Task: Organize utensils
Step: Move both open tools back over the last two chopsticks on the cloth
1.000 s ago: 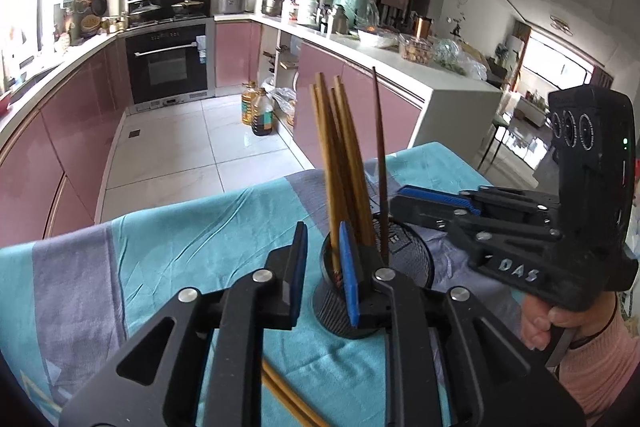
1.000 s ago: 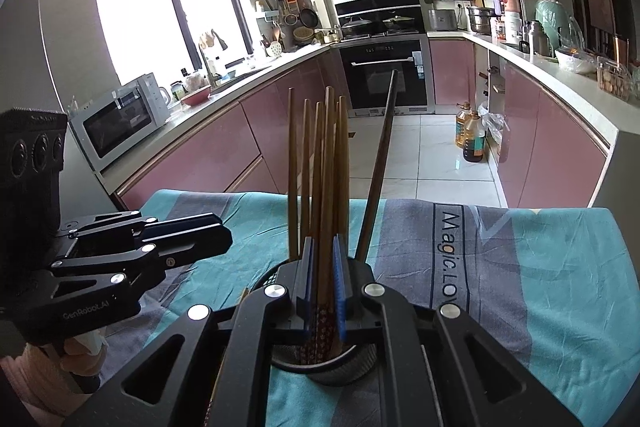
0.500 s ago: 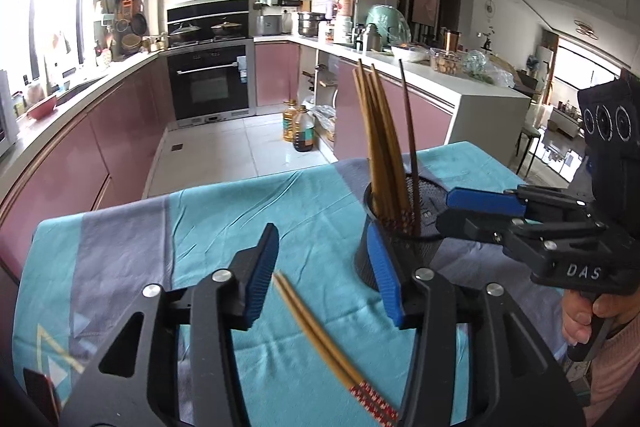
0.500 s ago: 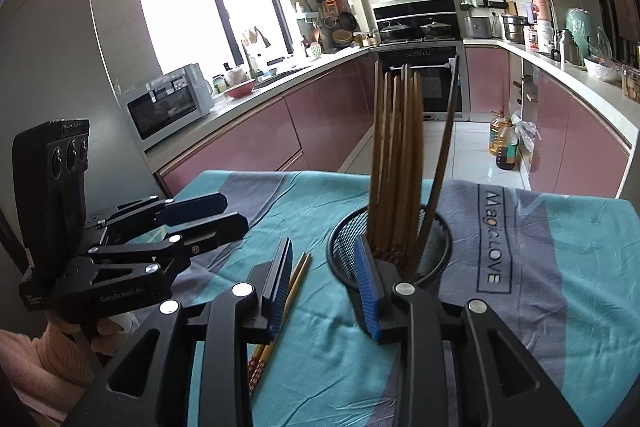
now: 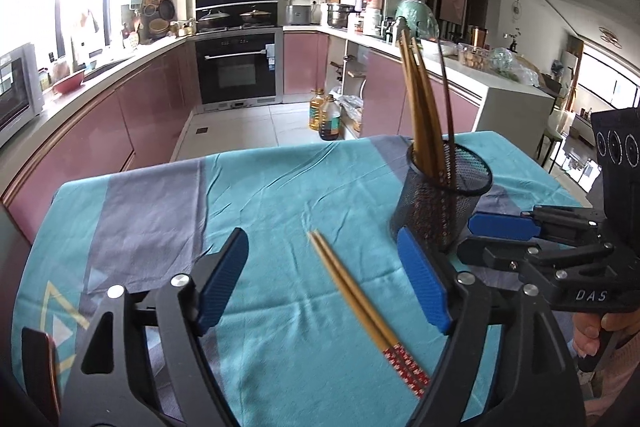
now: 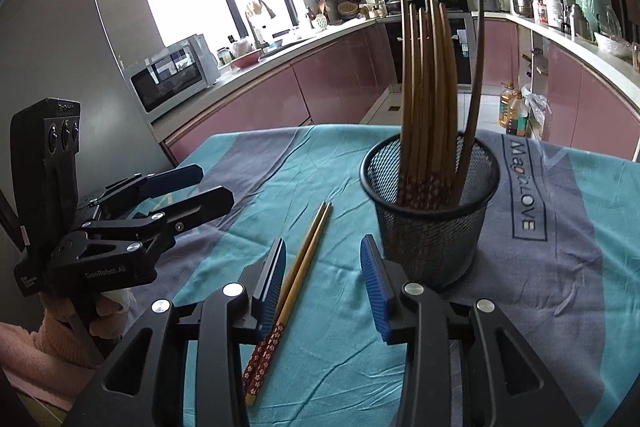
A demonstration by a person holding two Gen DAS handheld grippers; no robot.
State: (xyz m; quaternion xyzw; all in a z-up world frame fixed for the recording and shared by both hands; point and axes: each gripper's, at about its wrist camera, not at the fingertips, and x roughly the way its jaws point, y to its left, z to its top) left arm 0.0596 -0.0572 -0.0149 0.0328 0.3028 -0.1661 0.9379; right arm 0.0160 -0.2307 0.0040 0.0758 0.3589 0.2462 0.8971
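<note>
Two loose chopsticks (image 5: 362,307) lie side by side on the table (image 5: 260,187), touching along their length, their red patterned ends toward me and their plain tips pointing away. Seen from my left tongs (image 5: 322,283), the pair runs diagonally through the gap between the two blue pads, clear of both; these tongs stand wide open and grip nothing. Seen from my right tongs (image 6: 322,285), the same pair (image 6: 298,277) passes just beside the inner face of the left pad (image 6: 272,283); whether it touches that pad I cannot tell. These tongs are likewise spread apart and empty. A black mesh holder (image 6: 430,223) stands upright on the table just ahead of the right pad of my right tongs, and just beyond the right pad of my left tongs in the other view (image 5: 440,203). It contains a bundle of brown chopsticks (image 6: 426,99) standing nearly upright with patterned ends down, plus one darker chopstick (image 6: 474,99) leaning to the right against the rim. A teal and grey cloth (image 6: 560,267) covers the table, its printed lettering to the right of the holder. My two tongs face the holder from opposite sides, each visible at the edge of the other's view.
</note>
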